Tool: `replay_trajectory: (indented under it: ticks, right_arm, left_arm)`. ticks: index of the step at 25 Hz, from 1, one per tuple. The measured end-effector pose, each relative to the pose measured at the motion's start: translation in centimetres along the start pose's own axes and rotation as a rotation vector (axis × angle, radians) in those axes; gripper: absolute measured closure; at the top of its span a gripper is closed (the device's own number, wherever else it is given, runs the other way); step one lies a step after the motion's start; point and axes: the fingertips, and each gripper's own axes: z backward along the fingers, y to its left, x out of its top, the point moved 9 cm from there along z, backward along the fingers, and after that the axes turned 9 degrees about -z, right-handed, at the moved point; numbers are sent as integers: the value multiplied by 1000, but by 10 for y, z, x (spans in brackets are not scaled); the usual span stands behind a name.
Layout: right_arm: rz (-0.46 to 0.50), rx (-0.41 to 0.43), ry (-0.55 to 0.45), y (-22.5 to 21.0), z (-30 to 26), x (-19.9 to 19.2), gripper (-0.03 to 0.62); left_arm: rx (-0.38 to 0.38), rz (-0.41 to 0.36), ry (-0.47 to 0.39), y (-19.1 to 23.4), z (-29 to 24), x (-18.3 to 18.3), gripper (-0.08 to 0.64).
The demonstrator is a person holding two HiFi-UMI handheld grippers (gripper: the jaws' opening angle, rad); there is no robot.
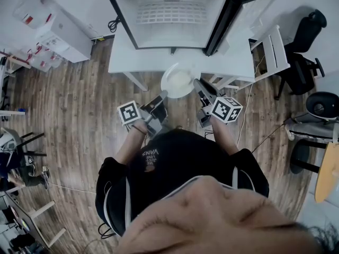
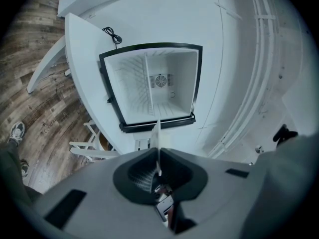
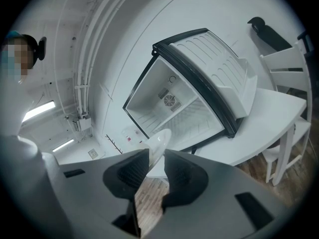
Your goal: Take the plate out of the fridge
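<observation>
One plate [image 1: 179, 80], one fridge [image 1: 123, 20], one table [image 1: 233, 62] and two grippers were counted, with one marker cube carried on each gripper. The plate was held out of the fridge, in front of the table's near edge, and was borne between the two sets of fingers. Its left rim was taken by the left gripper [image 1: 163, 95] and its right rim by the right gripper [image 1: 197, 84].

In the left gripper view the fingers [image 2: 137, 171] were pressed together on the rim. The rim was seen edge-on there, as a thin white sliver rising from between the tips. In the right gripper view the fingers [image 3: 124, 173] were set a little apart, with the thicker, curved part of the rim clamped between them. The rest of the plate reached out beyond those tips.

The plate was round, white and glossy. It was shallow, with a raised rim around a flat well of a slightly creamier tone.

Beyond both pairs of fingertips the fridge was stood on the table. Its one door [image 1: 249, 9] was swung open on the side of the right fingers. The fridge was framed in black and lined in white. One wire shelf [image 1: 169, 16] and one round fan grille [image 2: 160, 80] were seen inside it. One white chair [image 1: 273, 52] was placed by the table, out past the right fingers. A wooden floor [image 1: 74, 99] lay below both grippers.
</observation>
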Motion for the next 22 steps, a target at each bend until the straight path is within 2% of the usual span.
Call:
replay_trajectory:
  ticks: [22]
  right_arm:
    - [8,-1,17,0,-4,-1,489]
  left_arm:
    - [11,-1,-11,1,2,1,527]
